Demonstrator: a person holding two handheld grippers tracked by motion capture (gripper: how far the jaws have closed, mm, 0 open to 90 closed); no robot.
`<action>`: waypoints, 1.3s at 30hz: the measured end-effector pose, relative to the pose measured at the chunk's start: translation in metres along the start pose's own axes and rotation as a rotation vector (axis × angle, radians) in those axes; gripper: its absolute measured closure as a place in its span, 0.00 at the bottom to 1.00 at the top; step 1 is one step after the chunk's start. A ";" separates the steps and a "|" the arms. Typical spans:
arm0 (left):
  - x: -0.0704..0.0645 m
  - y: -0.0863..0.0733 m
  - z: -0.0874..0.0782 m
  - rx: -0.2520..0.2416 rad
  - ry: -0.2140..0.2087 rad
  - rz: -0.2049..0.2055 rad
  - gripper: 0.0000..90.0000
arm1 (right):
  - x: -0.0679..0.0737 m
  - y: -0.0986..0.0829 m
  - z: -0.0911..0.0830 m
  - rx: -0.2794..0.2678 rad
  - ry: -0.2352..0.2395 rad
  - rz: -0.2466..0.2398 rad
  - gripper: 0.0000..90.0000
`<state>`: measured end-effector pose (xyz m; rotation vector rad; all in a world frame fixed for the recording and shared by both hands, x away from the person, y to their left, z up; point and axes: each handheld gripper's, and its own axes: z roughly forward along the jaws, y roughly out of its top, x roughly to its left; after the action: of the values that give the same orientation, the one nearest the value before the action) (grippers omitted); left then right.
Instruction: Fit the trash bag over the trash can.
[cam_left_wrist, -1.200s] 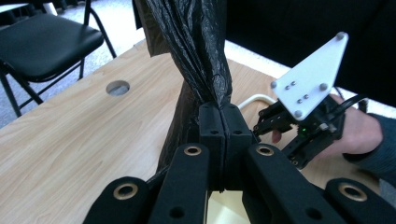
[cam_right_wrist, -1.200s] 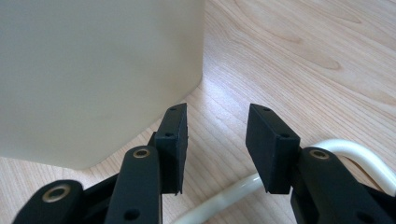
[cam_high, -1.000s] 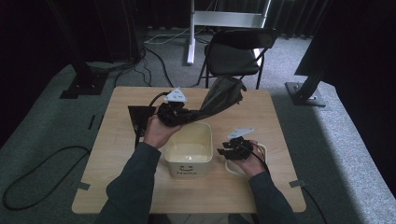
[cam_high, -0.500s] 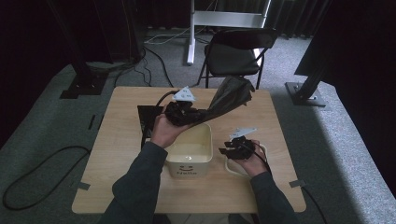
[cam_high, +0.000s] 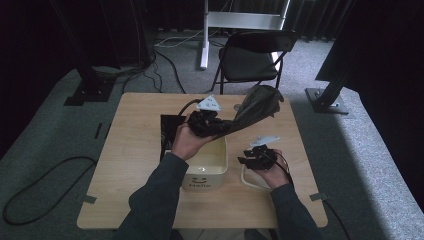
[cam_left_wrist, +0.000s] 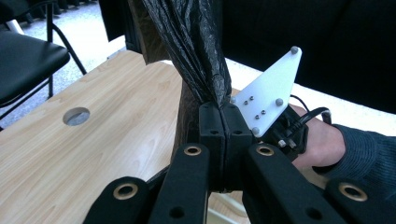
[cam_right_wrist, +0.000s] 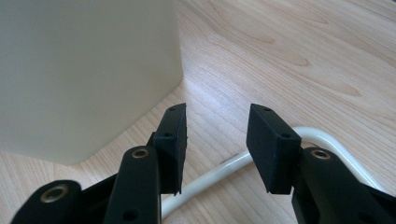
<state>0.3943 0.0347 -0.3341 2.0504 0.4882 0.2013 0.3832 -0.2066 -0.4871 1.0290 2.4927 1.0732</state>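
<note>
A: Entry, left to right across the high view. Wooden table (cam_high: 140, 165) fills the middle of the frame. Left of centre, a flat black sheet (cam_high: 167, 125) lies on it, partly under the left arm.

B: Containers?

A: One. A cream bin (cam_high: 207, 167) at lower centre, with dark print on its near wall that I can't read fully. Its inside looks bare as far as visible; the left hand covers the far rim. A white handle (cam_high: 248, 180) lies on the table just beside its right wall.

B: Left gripper (cam_left_wrist: 224, 119)?

A: Above the bin's far edge, centre of the frame. Jaws are pressed together on a gathered neck of the black plastic bag (cam_high: 257, 105).

B: Bag appearance?

A: Thin, crinkled, glossy black film. It is bunched tight at the jaws and fans out toward the upper right of the frame, lifted off the table. In the left gripper view it rises from the jaws to the top edge.

B: Right gripper (cam_right_wrist: 217, 135)?

A: Right of the bin, low over the table. Jaws stand apart with nothing between them; the handle runs under them.
</note>
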 end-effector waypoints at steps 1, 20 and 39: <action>-0.002 0.001 0.003 -0.002 -0.007 0.000 1.00 | -0.001 0.000 -0.001 -0.003 -0.001 0.003 0.64; -0.023 0.013 0.026 -0.014 -0.061 0.012 1.00 | -0.007 -0.002 -0.006 -0.011 -0.008 0.016 0.64; -0.033 0.019 0.038 0.004 -0.082 0.026 1.00 | -0.009 -0.003 -0.008 -0.016 -0.011 0.020 0.64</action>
<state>0.3817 -0.0174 -0.3351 2.0611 0.4122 0.1309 0.3841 -0.2190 -0.4841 1.0547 2.4667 1.0882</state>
